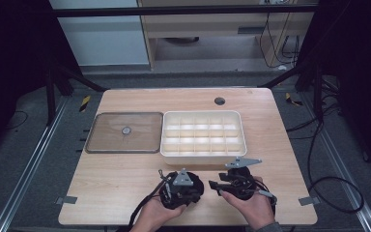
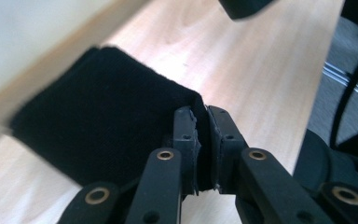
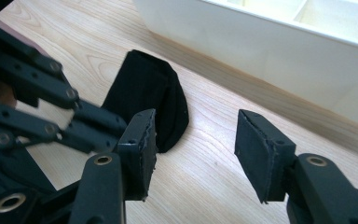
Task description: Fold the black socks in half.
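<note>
1. High view: my left claw and right claw sit close together at lower centre of the frame, on the worktop, just below the white divided tray. The flat lid lies left of the tray, touching or nearly so. The black cloth is too small to make out between the claws here. Risk: claws this near could knock each other.

2. Left gripper view: my left claw is pinched narrow on the black cloth, which spreads to the upper left of the frame. The grip looks to be on an edge only. Risk, my guess: a thin bite slips if I lift or tug fast, and soft cloth will sag and drag on the worktop.

3. Right gripper view: my right claw is spread wide, holding nothing. The cloth lies centre-left, just beyond the left-hand jaw, with the left claw's linkage coming in from the left edge. Tray wall crosses the upper right. Risk: closing here grabs air, or clips the other claw; pushing forward could bump the tray.
</note>
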Demonstrator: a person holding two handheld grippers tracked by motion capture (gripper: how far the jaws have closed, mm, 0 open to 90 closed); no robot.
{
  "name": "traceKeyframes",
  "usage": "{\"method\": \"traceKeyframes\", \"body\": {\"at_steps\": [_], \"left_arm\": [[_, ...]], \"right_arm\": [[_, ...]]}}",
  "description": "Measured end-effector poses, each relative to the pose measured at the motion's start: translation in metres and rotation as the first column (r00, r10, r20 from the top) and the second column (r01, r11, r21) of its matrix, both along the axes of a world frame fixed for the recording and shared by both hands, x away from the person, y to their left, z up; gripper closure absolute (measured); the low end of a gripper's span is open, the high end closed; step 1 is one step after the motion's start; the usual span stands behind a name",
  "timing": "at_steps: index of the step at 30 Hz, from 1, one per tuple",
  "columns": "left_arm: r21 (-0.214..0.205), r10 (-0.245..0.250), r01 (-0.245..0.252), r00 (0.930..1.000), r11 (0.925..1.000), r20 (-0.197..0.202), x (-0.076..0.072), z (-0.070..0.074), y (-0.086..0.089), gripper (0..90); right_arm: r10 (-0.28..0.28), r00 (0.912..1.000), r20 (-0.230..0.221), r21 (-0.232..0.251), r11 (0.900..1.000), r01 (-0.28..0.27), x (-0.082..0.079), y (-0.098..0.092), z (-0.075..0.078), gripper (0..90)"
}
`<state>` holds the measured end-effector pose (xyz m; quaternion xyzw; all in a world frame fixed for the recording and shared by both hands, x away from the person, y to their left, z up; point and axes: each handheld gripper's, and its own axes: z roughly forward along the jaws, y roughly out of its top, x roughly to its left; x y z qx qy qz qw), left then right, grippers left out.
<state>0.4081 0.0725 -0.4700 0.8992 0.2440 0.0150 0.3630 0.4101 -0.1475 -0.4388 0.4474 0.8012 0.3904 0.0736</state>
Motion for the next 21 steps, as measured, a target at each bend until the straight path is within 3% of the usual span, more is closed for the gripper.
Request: {"method": "traceKeyframes", "body": {"at_steps": [6,10,12,15,21], "left_arm": [[0.007,-0.008,0.009,0.9954,0.9999,-0.096,0.006,-0.007,-0.005,82.5],[-0.007,0.002,-0.003,0.9955,1.0000,-0.095,0.007,-0.007,-0.004,81.3],[-0.013,0.000,-0.001,0.9967,0.9999,-0.081,0.005,-0.004,-0.002,77.4],[-0.005,0.011,-0.011,0.9996,0.9999,-0.027,-0.001,0.003,0.001,67.6],[-0.011,0.044,-0.043,0.9983,0.9990,0.039,-0.009,0.013,0.011,54.8]], "right_arm": [[-0.012,0.9999,-0.010,0.001,0.9999,0.012,0.001,-0.005,-0.004,48.7],[-0.009,0.9999,-0.012,-0.001,1.0000,0.009,0.001,-0.004,-0.006,48.7],[-0.012,0.9998,-0.014,0.001,0.9999,0.012,0.001,-0.003,-0.006,48.7],[-0.011,0.9999,-0.008,0.004,0.9999,0.011,0.002,-0.004,-0.004,48.5],[-0.011,0.9999,-0.004,0.006,0.9999,0.011,0.002,-0.002,-0.002,48.1]]}}
